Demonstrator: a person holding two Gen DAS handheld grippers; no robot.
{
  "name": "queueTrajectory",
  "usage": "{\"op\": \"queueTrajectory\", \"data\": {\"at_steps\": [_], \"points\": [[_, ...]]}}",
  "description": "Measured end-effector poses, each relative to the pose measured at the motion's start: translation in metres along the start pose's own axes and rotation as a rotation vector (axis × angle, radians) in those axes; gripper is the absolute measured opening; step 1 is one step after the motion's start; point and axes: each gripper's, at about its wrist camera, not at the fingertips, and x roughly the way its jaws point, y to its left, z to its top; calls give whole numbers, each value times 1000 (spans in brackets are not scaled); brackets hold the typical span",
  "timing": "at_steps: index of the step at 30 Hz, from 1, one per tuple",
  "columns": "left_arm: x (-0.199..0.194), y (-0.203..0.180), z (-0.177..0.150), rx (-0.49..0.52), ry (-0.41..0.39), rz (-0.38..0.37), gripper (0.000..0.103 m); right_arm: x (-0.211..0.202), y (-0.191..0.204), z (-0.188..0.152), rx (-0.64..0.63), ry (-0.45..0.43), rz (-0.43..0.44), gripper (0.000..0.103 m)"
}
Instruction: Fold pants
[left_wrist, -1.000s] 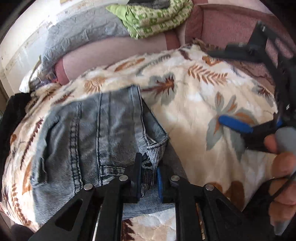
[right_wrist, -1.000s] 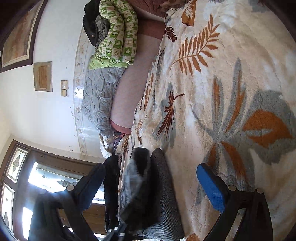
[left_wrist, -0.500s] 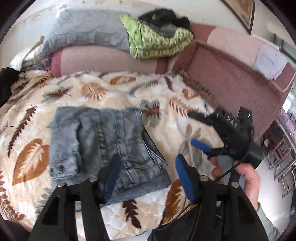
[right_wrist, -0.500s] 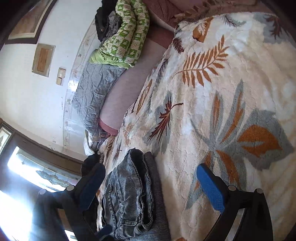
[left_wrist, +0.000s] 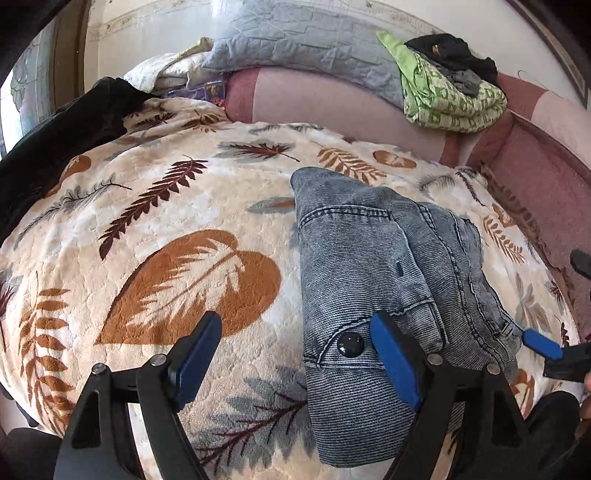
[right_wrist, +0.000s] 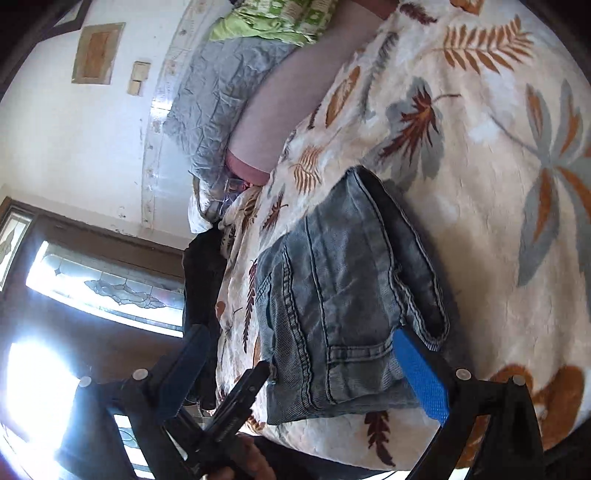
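Ref. landmark: folded jeans (left_wrist: 391, 280), lying flat on leaf-print blanket (left_wrist: 177, 266).

1. Dark garment (left_wrist: 62, 133) – far left of jeans, at blanket's edge, heaped.
2. Blanket – cream w/ brown, rust & grey leaves; under jeans and spreading wide on all sides.
3. Left gripper (left_wrist: 295, 354) – near side of jeans, at the left edge; jaws spread wide, nothing between pads. Left pad over bare blanket, right pad over denim just beside the black button (left_wrist: 350, 344). Contact w/ cloth: can't tell.
4. Jeans – grey-blue denim, compact multi-layer bundle; waistband w/ button at near end, seams & pocket stitching showing on top. In right wrist view (right_wrist: 343, 295) layered fold edges visible along the side.
5. Grey quilted pillow (left_wrist: 303, 51) – behind jeans, on pink bolster (left_wrist: 332, 99).
6. Green patterned bedding (left_wrist: 450, 99) – behind-right of jeans, dark clothes piled on top.
7. Right gripper (right_wrist: 306, 369) – right of jeans at near corner; jaws apart, holding nothing; blue pad against bundle's edge, other finger off to the side over the blanket's edge.
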Motion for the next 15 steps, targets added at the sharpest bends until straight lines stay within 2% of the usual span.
{"op": "queueTrajectory", "data": {"at_steps": [2,4,8,10,11,13,14,15], "points": [[3,8,2,-47,15,-31,83,-8,-8,-5,4,-35,-63,100],[7,13,2,-93,35,-59,83,-14,-17,-5,40,-49,-90,100],[7,11,1,-95,30,-64,83,-7,-9,-8,17,-24,-86,100],[7,11,2,-95,28,-64,83,7,-4,-8,-1,2,-146,100],[7,12,1,-98,29,-66,83,13,-6,-8,12,13,-188,97],[7,13,0,-101,29,-69,83,21,-10,-9,29,20,-215,88],[6,13,0,-99,28,-69,83,23,-8,-10,10,17,-236,80],[6,13,0,-97,27,-66,83,25,-6,-10,-7,23,-256,65]]}}
